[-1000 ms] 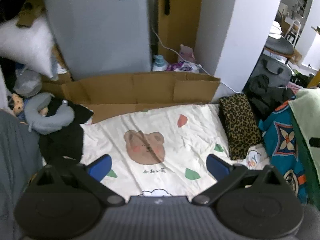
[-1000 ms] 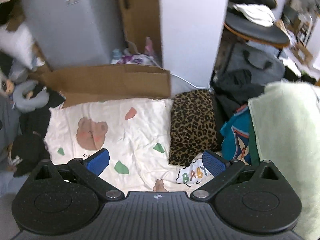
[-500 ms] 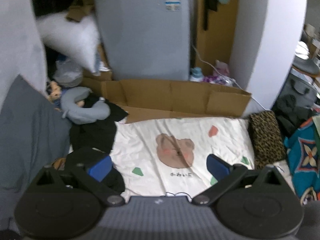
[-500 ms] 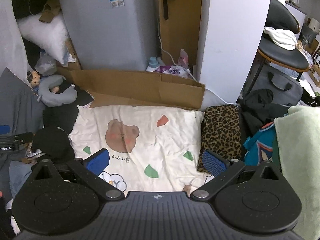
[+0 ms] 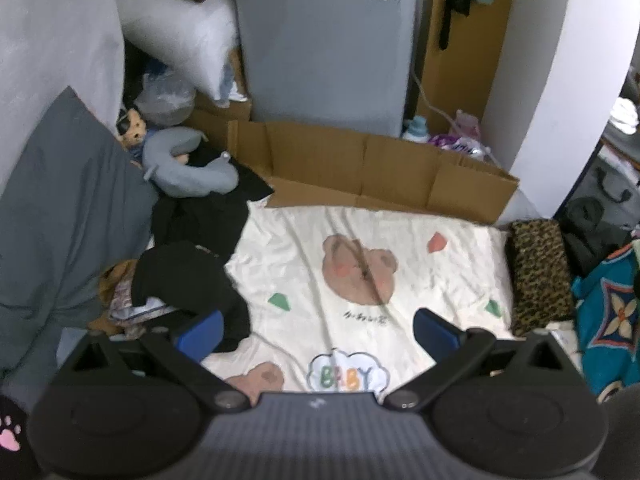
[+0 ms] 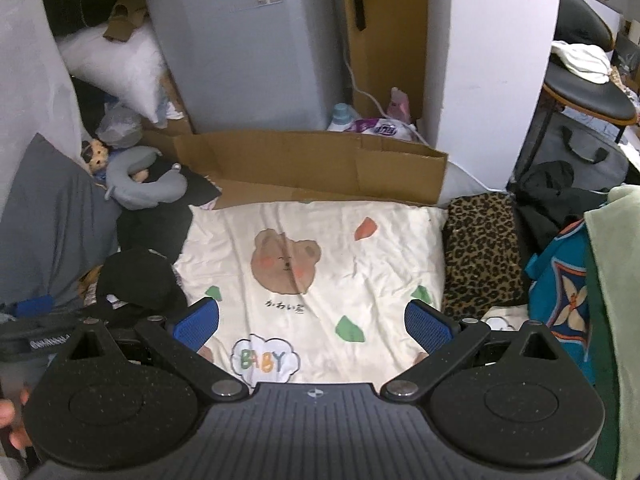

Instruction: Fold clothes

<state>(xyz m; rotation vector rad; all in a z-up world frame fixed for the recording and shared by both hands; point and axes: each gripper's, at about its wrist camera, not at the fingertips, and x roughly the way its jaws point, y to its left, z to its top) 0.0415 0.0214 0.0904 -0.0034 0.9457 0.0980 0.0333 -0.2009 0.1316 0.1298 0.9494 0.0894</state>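
both tongs wide, holding nothing: left tongs, right tongs hover over cream bear-print blanket. black clothes pile at blanket's left edge, folded leopard-print garment along its right edge.

- Cream bear-print blanket: one, spread flat.
- Leopard-print folded cloth: one.
- Black garments: a heap; the count cannot be told.
- Grey neck pillow: one.
- White pillow: one.
- Grey cushion: one.
- Flattened cardboard sheet: one.
- Teal patterned cloth: one.
- Pale green towel: one.
- Small doll: one.
- Bottles: two, one blue-capped, one pink.
- Black round stool: one.
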